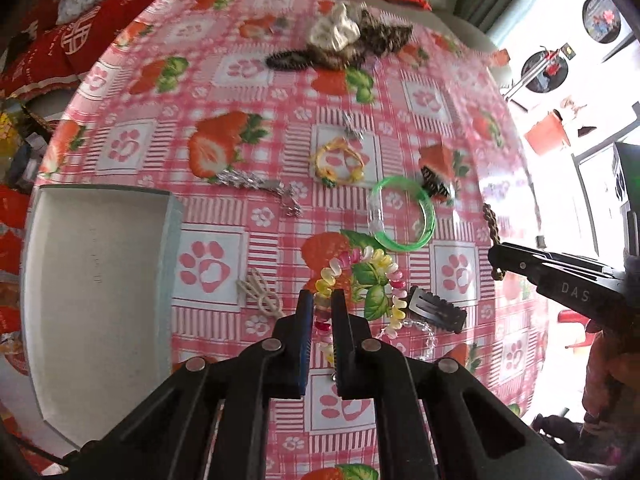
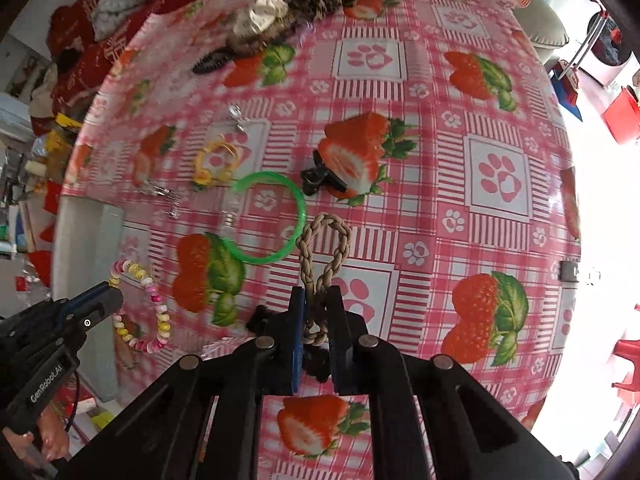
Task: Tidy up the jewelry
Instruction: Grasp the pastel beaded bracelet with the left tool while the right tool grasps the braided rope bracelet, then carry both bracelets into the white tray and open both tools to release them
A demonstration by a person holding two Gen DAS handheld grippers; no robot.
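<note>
My left gripper [image 1: 322, 300] is shut on a colourful beaded bracelet [image 1: 370, 266], which hangs from it above the table; it also shows in the right wrist view [image 2: 148, 308] at the left gripper's tip [image 2: 114, 300]. My right gripper [image 2: 317, 298] is shut on a tan braided rope bracelet [image 2: 324, 248]; its loop sticks out ahead of the fingers, and it also shows at the right gripper [image 1: 496, 254] as a brown cord [image 1: 490, 224]. A white open box [image 1: 96, 280] sits at the left.
On the strawberry tablecloth [image 1: 456, 168] lie a green bangle [image 1: 404, 216], a yellow bracelet [image 1: 338, 160], a silver chain [image 1: 256, 184], a beige hair clip [image 1: 260, 290], a black snap clip [image 1: 438, 308], a clear bead bracelet [image 1: 424, 334], a dark claw clip [image 2: 320, 178] and scrunchies [image 1: 344, 36].
</note>
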